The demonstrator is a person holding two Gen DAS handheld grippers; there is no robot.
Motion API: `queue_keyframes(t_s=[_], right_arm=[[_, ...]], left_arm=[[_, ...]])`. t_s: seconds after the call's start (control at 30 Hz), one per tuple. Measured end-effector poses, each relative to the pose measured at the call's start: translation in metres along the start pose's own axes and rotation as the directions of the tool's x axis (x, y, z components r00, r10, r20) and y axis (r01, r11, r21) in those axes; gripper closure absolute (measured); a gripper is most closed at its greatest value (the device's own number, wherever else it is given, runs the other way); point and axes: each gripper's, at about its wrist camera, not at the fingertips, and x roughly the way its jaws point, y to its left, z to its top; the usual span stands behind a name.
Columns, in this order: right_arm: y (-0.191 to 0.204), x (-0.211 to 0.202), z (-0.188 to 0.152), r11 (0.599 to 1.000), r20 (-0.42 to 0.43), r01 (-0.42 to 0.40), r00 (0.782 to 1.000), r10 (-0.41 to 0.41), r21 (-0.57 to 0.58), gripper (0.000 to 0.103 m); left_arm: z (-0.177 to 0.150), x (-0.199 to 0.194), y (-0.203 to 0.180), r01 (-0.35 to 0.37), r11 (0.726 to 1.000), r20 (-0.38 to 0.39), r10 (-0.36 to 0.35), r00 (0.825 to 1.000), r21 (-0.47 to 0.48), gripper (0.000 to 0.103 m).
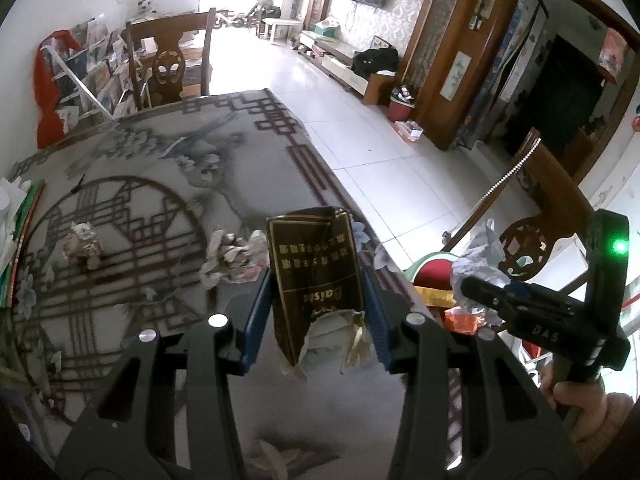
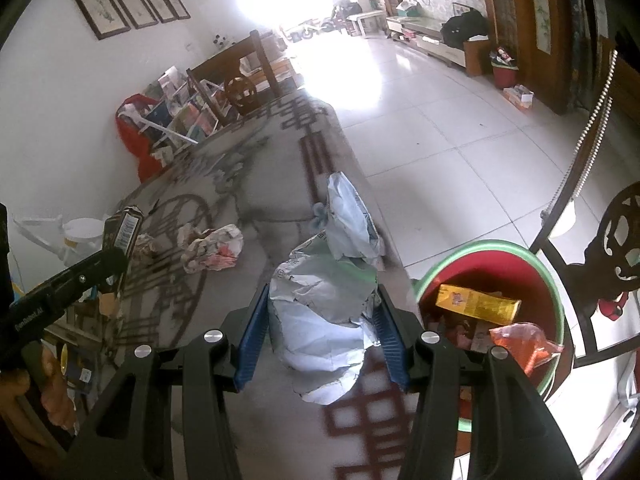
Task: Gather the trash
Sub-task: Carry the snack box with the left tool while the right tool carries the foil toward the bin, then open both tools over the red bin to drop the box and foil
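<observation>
Brown pack (image 1: pixel 316 280) clamped in left claw (image 1: pixel 316 304), paper (image 2: pixel 324 320) clamped in right claw (image 2: pixel 320 320); swing over bin (image 2: pixel 548 280), release inside rim.

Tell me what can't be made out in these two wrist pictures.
- Red bin, right wrist view: its bottom is hidden by the yellow box and orange wrapper.
- Dark carton, left wrist view: the small print is too blurred to read.
- Far room, both views: washed out by window glare.
</observation>
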Motion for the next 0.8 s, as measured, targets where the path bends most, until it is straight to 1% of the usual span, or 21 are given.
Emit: queue_keyframes(t_s=[0.2,0.37,0.57,0.7,0.8], right_arm=[[-0.033,-0.013,0.0,0.999,0.017,0.017,1.0,-0.018,0.037,0.053],[-0.071,-0.024,-0.004,0.994,0.026,0.052,0.998,-0.055,0.093,0.053],[-0.113,-0.037,-0.012,0.982,0.023,0.092,0.995,-0.097,0.165,0.053],[-0.14,-0.043,-0.017,0.971,0.016,0.114,0.993,-0.12,0.208,0.053],[-0.156,-0.046,-0.02,0.964,0.013,0.125,0.991,-0.132,0.234,0.053]], left_arm=[[0.005,0.013,-0.031,0.03,0.999,-0.017,-0.029,0.999,0.029,0.06],[0.005,0.034,-0.065,0.074,0.994,-0.055,-0.07,0.996,0.076,0.06],[0.001,0.066,-0.112,0.14,0.98,-0.122,-0.123,0.985,0.142,0.06],[-0.003,0.086,-0.145,0.193,0.964,-0.169,-0.163,0.972,0.184,0.06],[-0.007,0.097,-0.164,0.221,0.953,-0.198,-0.18,0.964,0.208,0.06]])
